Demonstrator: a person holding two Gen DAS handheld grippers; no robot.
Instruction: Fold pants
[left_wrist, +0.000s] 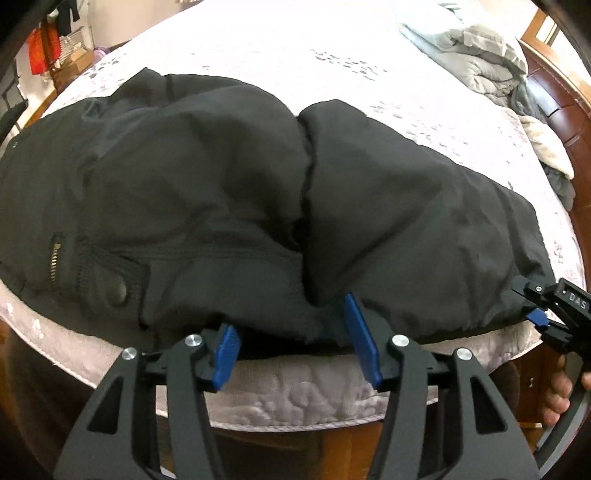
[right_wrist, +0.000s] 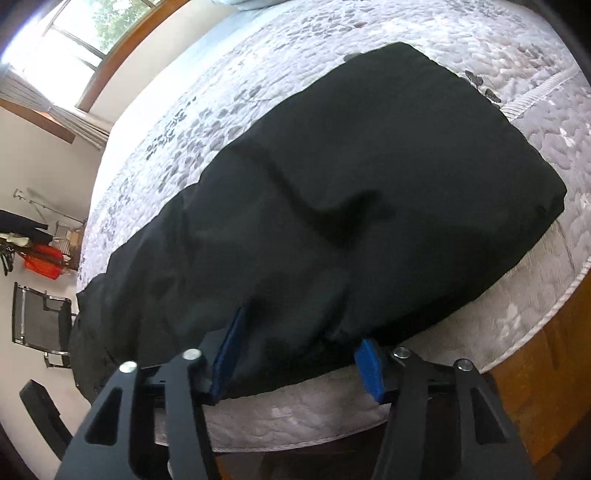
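Both legs of the black pants (left_wrist: 229, 192) sprawl along the mattress (left_wrist: 295, 391) edge; left gripper (left_wrist: 295, 350) and right gripper (right_wrist: 295, 354) gape wide at the near hem, gripping nothing. Bulky layers could slip a shallow pinch, leaving a lopsided fold

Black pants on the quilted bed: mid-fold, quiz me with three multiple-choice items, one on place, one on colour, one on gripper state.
1. Where do the black fabric pants lie?
A. along the near edge of the white quilted mattress
B. on the floor
C. on a chair

2. What colour are the gripper finger pads?
A. red
B. blue
C. green

3. How does the left gripper stand?
A. shut on fabric
B. out of view
C. open at the pants' edge

Answers: 1 A, the pants' near edge follows the mattress border. 2 B, both views show blue pads. 3 C, its pads sit wide apart.
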